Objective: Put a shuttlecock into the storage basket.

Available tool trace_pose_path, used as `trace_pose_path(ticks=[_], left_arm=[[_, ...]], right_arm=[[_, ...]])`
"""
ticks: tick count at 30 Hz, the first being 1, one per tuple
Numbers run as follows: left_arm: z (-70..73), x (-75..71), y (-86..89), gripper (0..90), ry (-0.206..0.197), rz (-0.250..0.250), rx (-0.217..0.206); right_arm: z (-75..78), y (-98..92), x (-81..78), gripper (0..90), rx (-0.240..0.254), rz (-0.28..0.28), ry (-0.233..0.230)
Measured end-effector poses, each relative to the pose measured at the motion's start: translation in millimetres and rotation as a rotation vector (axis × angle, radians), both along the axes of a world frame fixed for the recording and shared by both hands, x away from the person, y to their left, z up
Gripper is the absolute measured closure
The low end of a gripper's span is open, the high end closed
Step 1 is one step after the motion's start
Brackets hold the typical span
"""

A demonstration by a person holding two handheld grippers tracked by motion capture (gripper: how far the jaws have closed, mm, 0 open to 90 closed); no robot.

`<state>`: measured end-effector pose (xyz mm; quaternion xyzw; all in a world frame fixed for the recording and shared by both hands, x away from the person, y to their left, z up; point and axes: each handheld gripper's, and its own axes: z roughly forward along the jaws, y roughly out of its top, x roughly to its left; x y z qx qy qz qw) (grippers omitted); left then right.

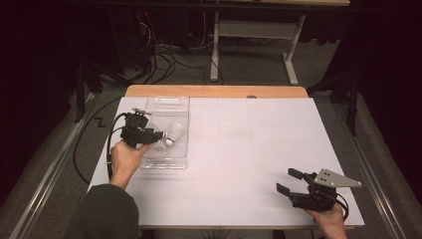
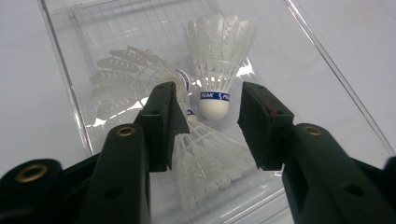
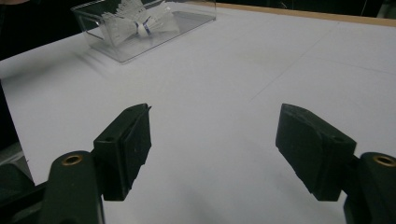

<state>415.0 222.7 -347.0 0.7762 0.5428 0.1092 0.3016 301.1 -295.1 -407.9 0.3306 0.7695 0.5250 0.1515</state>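
1. While the left gripper (image 2: 205, 123) hangs over a clear, rectangular plastic box (image 1: 182, 105) at the left of the white desk (image 1: 259, 149), its jaws are seen spread, with nothing pinched between the pads.
2. Three white feathered shuttlecocks are seen lying inside the box: one (image 2: 218, 56) with its white cork nose pointed toward the gripper, one (image 2: 128, 79) lying sideways behind the left jaw, and one (image 2: 205, 163) low between the jaws with its feathers fanned toward the camera.
3. The long axis of the low shuttlecock is judged to run roughly along the gripper's reach, not across the gap, so any fresh pinch would fall on its skirt.
4. Blue bands are carried near the corks; "PEAK" can be read twice on the far one.
5. The right gripper (image 1: 292, 181) is held well apart at the desk's near right corner, jaws wide and empty; the left hand (image 1: 127, 157) is far nearer the box.
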Motion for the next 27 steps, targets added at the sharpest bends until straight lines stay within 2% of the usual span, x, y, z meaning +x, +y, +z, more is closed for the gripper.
trace_pose_path(ticks=[12,22,27], left_arm=[[4.5,-13.6,-2.1,50.1,-0.023,-0.027,-0.013],[9.4,-21.5,-7.6,42.4,-0.051,-0.039,-0.001],[12.3,-26.2,-10.4,40.4,-0.067,-0.06,-0.003]], right_arm=[[0.3,0.2,-0.3,27.0,0.001,0.0,-0.002],[0.2,-0.1,-0.1,27.0,0.004,0.0,0.0],[0.1,0.0,0.1,27.0,0.005,0.0,0.001]])
